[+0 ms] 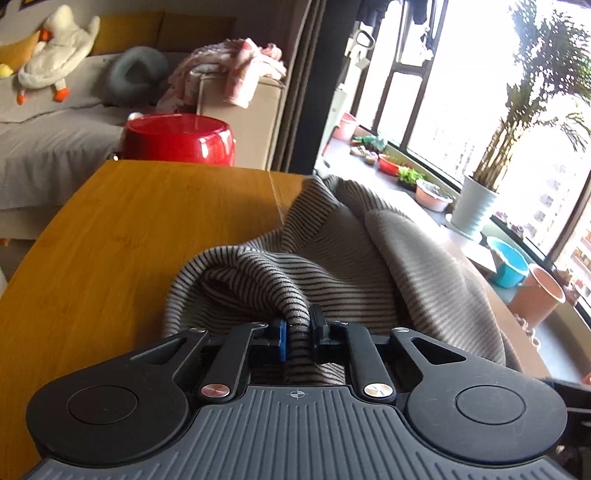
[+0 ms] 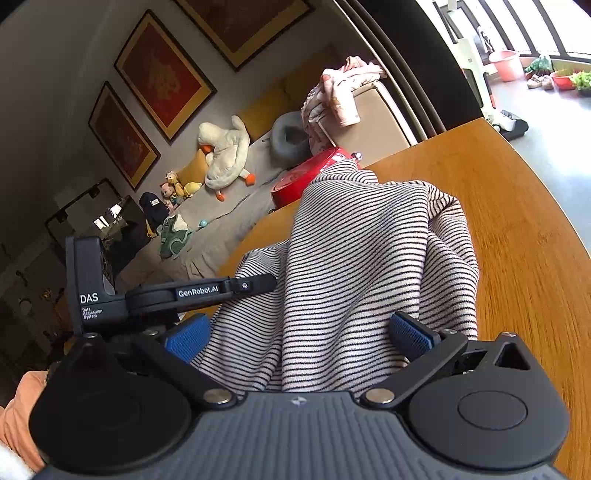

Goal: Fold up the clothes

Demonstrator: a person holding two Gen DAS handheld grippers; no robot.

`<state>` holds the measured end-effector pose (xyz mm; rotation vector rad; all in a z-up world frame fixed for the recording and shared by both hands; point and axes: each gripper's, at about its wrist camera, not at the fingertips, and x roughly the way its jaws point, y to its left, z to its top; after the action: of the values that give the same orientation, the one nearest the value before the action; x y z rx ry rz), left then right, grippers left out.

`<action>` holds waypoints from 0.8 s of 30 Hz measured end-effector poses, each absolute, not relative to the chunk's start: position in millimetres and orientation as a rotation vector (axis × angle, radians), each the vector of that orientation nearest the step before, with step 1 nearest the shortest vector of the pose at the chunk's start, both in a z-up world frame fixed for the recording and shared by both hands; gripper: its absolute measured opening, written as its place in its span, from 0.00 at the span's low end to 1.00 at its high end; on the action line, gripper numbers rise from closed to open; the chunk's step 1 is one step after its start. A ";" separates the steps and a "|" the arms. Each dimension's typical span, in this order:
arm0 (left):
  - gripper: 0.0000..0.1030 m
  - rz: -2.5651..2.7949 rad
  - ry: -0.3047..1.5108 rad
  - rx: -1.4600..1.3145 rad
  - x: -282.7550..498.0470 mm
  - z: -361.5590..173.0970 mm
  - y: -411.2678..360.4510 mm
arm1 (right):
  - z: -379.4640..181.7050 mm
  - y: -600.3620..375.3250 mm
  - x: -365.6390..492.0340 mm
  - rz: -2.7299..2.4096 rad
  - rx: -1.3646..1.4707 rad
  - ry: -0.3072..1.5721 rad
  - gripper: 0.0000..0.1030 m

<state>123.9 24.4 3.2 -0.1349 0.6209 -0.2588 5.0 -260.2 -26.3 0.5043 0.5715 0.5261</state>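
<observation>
striped garment (image 1: 332, 251): soft knit cloth, matt, finely ribbed
table (image 1: 129, 221): wood, smooth, satin sheen, visible grain
left gripper (image 1: 297, 334): matt black plastic, bright metal pivot screws
right gripper (image 2: 299, 338): matt black plastic, ridged grey housing
pads (image 2: 410, 334): blue, rough, finely textured
red stool (image 1: 179, 138): glossy, hard, reflective
plush goose (image 1: 55, 48): fuzzy white cloth

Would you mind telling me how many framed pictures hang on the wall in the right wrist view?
3. One frame is lowest and leftmost, a second hangs above and right of it, and a third is cut off by the top edge. More may lie outside the view.
</observation>
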 end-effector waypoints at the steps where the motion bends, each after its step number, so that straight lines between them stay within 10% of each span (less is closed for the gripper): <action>1: 0.12 -0.228 0.594 -0.137 126.1 9.3 32.0 | -26.3 -260.0 4.5 0.524 0.501 0.571 1.00; 15: 0.16 -0.042 0.610 -0.221 146.1 19.7 110.4 | -5.9 -254.8 8.2 0.365 0.359 0.613 1.00; 19: 0.52 -0.053 0.630 -0.241 141.8 17.3 116.8 | 23.2 -248.0 14.9 0.267 0.206 0.557 0.99; 24: 0.72 -0.066 0.655 -0.265 136.5 14.3 124.8 | 43.3 -206.8 44.7 0.153 -0.108 0.514 0.78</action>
<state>136.5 124.8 14.3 -0.2650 0.6549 -0.0663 44.7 -206.8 43.3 -0.1084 0.5136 0.1534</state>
